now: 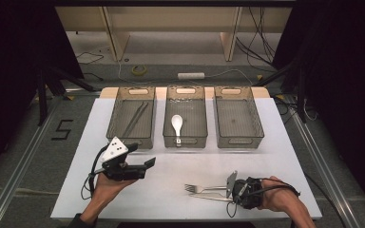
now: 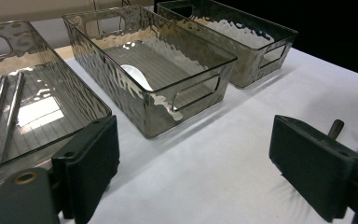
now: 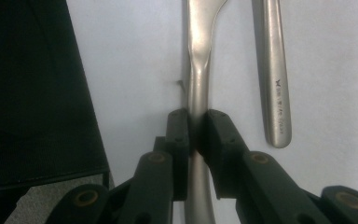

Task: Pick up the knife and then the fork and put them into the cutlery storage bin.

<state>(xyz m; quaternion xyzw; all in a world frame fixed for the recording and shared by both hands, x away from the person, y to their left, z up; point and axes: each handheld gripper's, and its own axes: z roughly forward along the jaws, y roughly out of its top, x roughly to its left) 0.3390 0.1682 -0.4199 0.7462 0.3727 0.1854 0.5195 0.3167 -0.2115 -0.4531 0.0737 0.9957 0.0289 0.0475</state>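
Note:
A metal fork (image 1: pixel 193 188) lies near the table's front edge with a second metal utensil (image 1: pixel 208 196) just beside it. My right gripper (image 1: pixel 235 190) lies low over the table and is shut on the fork's handle (image 3: pixel 199 70); its pads press on both sides of the narrow neck. The other utensil's handle (image 3: pixel 274 79) rests free next to it. My left gripper (image 1: pixel 141 156) hovers in front of the left bin, jaws wide open with nothing between them (image 2: pixel 193 158).
Three clear plastic bins stand in a row at the back. The left bin (image 1: pixel 119 111) holds two thin metal sticks (image 1: pixel 136 118), the middle bin (image 1: pixel 168 135) a white spoon (image 1: pixel 177 122), and the right bin (image 1: pixel 256 123) nothing. White table (image 1: pixel 275 156) between bins and grippers.

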